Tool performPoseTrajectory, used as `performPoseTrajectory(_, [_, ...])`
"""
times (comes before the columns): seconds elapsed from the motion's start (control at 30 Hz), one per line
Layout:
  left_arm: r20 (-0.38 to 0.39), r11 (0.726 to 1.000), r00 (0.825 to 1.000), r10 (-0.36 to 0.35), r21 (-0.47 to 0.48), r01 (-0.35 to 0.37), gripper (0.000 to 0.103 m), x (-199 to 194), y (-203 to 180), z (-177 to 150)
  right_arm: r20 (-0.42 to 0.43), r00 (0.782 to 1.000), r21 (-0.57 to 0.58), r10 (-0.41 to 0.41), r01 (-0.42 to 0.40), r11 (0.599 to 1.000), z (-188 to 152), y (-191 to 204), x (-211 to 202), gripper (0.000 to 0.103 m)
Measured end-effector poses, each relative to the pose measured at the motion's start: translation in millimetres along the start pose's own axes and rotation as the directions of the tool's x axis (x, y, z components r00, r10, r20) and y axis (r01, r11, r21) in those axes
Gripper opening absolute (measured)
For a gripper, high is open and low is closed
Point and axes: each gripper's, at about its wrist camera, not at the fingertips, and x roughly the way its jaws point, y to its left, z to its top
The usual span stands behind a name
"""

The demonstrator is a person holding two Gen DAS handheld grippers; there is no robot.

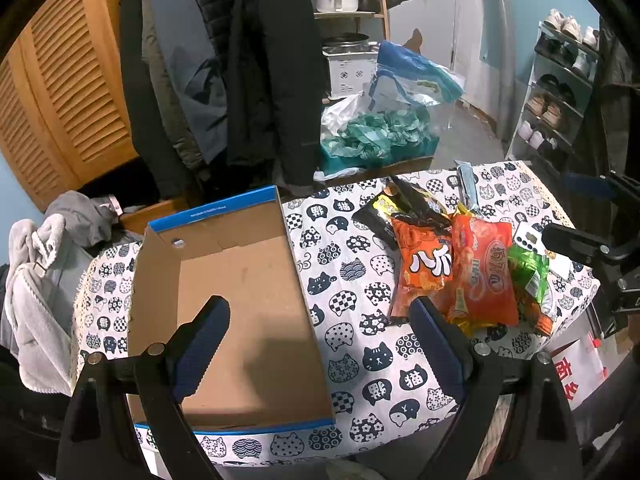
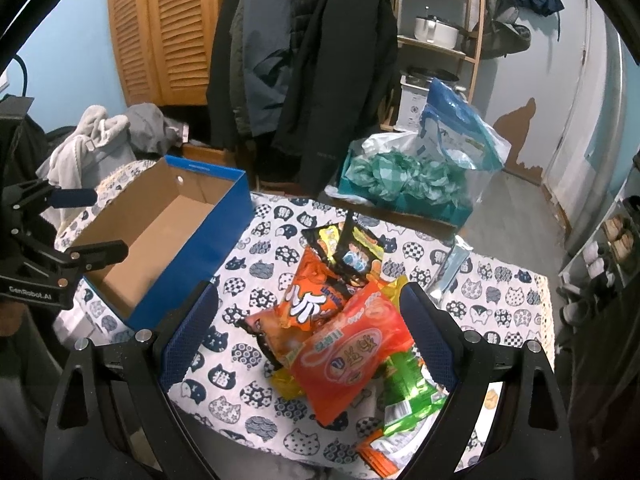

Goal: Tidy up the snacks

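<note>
An empty cardboard box [image 1: 240,304] with blue outer walls [image 2: 208,252] lies on the cat-print tablecloth [image 1: 352,280]. To its right is a pile of snack packets: an orange bag with white characters [image 1: 428,264] [image 2: 312,296], a red-orange packet [image 1: 490,276] [image 2: 352,356], a black-and-yellow packet [image 1: 396,208] [image 2: 352,252] and a green packet [image 1: 528,272] [image 2: 408,388]. My left gripper [image 1: 320,316] is open, hovering over the box's near right wall. My right gripper [image 2: 308,308] is open above the snack pile, the red-orange packet between its fingers, not clamped.
A phone [image 1: 532,240] and a pale blue flat packet [image 2: 452,264] lie on the table [image 2: 504,296] by the pile. Behind stand a box of teal bags [image 2: 400,184], hanging coats [image 1: 224,60], a shoe rack [image 1: 556,88] and clothes [image 1: 44,280] at the left.
</note>
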Motion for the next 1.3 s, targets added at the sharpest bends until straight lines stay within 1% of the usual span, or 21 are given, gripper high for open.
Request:
performPoseTrajectory(0.37, [-0.003, 1.0, 1.0, -0.001, 0.001, 0.001, 0.093, 0, -1, -2, -0.004, 1.0, -0.002, -0.01, 0.01, 1.0, -2, 0, 1, 0.091])
performPoseTrajectory(0.6, [-0.013, 1.0, 1.0, -0.004, 0.008, 0.004, 0.093, 1, -6, -12, -0.007, 1.0, 0.003, -0.011, 0.011, 1.0, -3, -2, 1, 0.091])
performPoseTrajectory(1.3, [-0.021, 1.0, 1.0, -0.008, 0.009, 0.009, 0.093, 5, -6, -5, -0.027, 1.0, 0.013, -0.016, 0.016, 1.0, -7, -5, 2, 0.091])
